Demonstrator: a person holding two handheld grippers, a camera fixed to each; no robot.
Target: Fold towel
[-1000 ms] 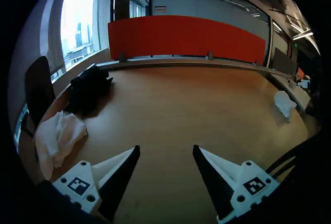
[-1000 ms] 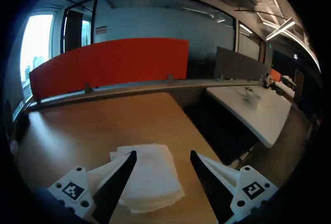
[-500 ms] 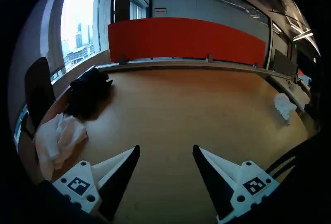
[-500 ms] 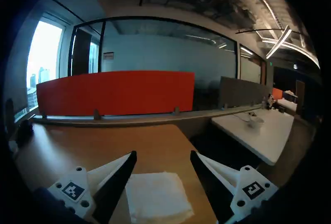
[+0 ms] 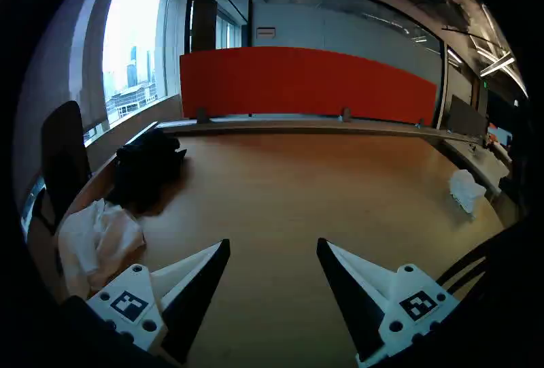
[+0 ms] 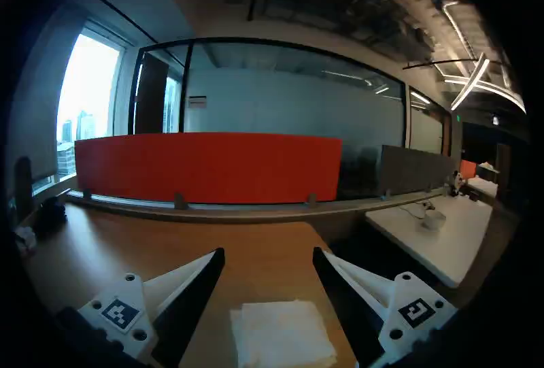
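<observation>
The crumpled white towel [image 5: 95,245] lies at the left edge of the surface [image 5: 292,184], just beside and to the left of the left gripper [image 5: 272,242], whose jaws stand wide and empty. A folded white towel [image 6: 282,334] lies flat below the right gripper [image 6: 267,251], which is also wide and empty. Judgement: the left gripper is the nearer of the 2 to the unfolded towel.

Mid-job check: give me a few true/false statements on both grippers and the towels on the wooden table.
1. The left gripper is open and holds nothing. True.
2. The right gripper is shut on the folded white towel. False: its jaws stand open, and the towel lies flat on the wooden table.
3. A crumpled white cloth lies near a black bundle. True.
4. The red divider panel lies flat on the table. False: it stands upright along the far edge.
</observation>
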